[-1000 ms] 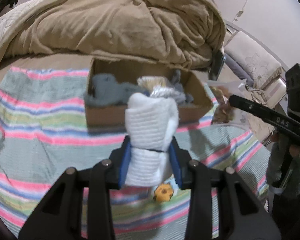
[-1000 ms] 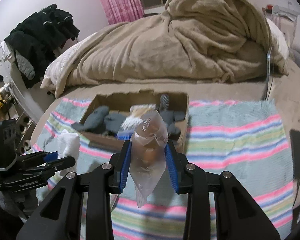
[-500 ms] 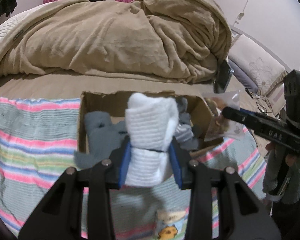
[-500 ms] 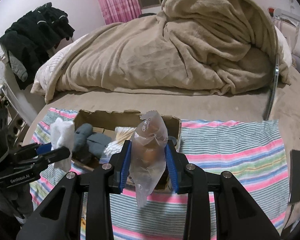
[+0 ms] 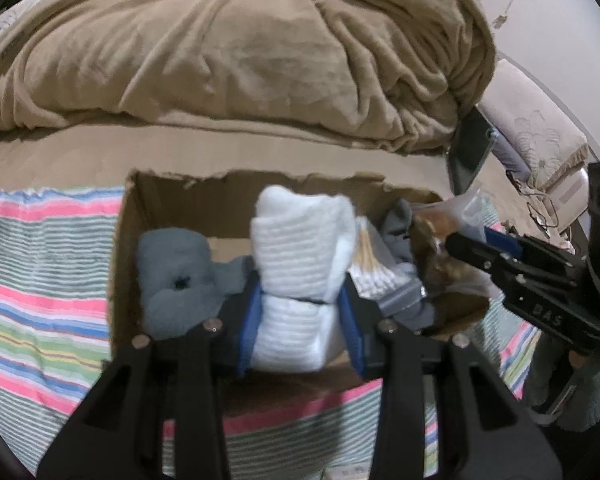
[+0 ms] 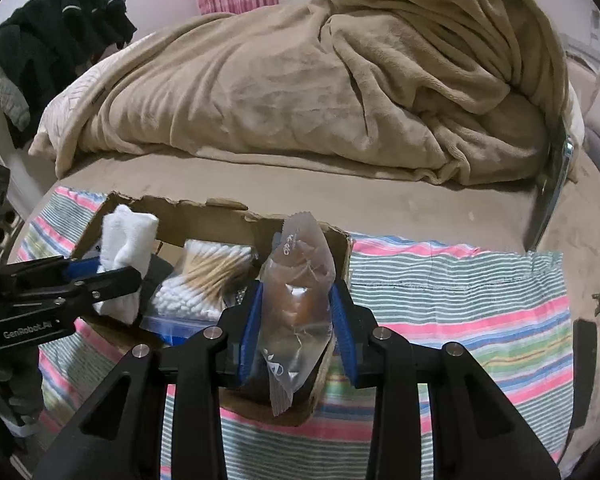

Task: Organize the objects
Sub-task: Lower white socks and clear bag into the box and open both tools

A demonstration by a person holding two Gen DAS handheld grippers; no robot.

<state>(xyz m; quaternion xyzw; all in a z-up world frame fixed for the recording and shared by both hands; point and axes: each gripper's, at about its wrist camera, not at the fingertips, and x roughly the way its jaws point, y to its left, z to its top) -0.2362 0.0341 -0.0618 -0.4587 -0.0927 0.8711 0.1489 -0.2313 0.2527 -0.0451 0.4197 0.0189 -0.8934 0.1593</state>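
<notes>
Fingers [image 5: 256,316] pinch white sock roll [image 5: 300,276]; right pair pinch snack bag [image 6: 296,304], over box [image 6: 228,220].

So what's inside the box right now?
In the box: grey socks and a cotton swab bag. The white sock and snack bag, both gripped, hide what lies beneath them.

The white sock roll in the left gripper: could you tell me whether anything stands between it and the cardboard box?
Nothing visible does. The white sock roll, held by the left gripper, hangs over the open cardboard box, above a gap between the grey socks and the cotton swab bag.
</notes>
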